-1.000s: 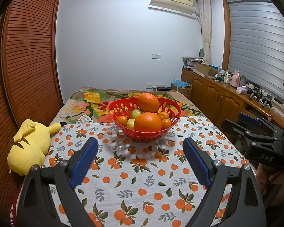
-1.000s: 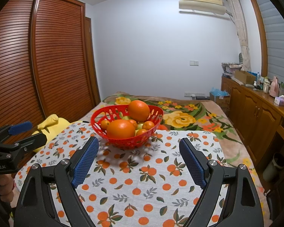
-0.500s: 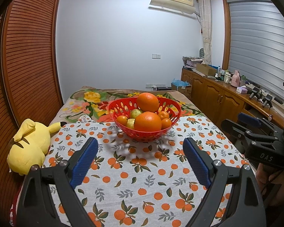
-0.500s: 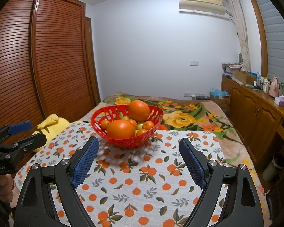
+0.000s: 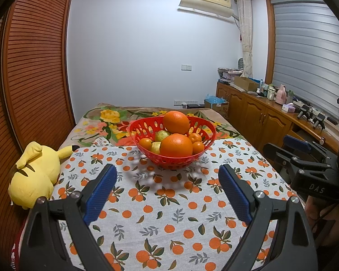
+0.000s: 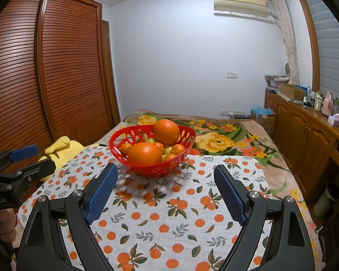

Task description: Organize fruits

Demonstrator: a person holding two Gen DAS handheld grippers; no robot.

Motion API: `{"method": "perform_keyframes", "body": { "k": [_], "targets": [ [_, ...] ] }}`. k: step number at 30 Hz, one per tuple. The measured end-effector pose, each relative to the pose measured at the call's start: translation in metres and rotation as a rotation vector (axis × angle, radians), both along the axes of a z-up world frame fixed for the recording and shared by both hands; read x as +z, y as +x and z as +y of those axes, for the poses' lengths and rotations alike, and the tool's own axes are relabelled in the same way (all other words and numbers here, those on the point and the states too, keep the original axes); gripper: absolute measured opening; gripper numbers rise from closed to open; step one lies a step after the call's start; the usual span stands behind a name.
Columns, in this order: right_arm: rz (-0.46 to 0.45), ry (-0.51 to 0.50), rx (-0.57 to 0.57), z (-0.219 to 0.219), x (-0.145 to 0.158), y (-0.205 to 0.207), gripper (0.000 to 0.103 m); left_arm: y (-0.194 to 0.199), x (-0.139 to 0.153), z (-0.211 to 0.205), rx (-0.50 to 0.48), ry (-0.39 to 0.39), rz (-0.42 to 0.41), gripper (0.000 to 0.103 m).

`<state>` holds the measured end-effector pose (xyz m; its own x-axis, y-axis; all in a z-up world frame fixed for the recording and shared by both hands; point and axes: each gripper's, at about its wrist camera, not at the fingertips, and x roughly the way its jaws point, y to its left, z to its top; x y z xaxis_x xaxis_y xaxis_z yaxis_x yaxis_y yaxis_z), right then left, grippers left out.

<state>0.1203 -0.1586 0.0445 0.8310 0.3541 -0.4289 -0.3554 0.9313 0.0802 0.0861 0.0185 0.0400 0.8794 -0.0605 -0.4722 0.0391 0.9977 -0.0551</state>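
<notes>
We hold both the left gripper and the right gripper released above the orange-print cloth, near its front edge, short of the red fruit basket.

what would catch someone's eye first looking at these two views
The red perforated basket stands mid-bed on an orange-print cloth, heaped with fruit: one large orange crowns the pile, another lies at the near rim among small oranges and green fruit. A yellow plush toy lies at the cloth's left edge by the slatted wardrobe. Both the left gripper and right gripper are open, short of the basket.
</notes>
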Motion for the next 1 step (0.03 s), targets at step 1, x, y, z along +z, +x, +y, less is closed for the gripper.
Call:
{"method": "perform_keyframes", "body": {
  "k": [1],
  "targets": [
    [-0.001,0.0,0.0,0.0002,-0.0001,-0.0001,0.089,0.0,0.0005,-0.0008,0.0,0.0,0.0,0.092]
  ]
}}
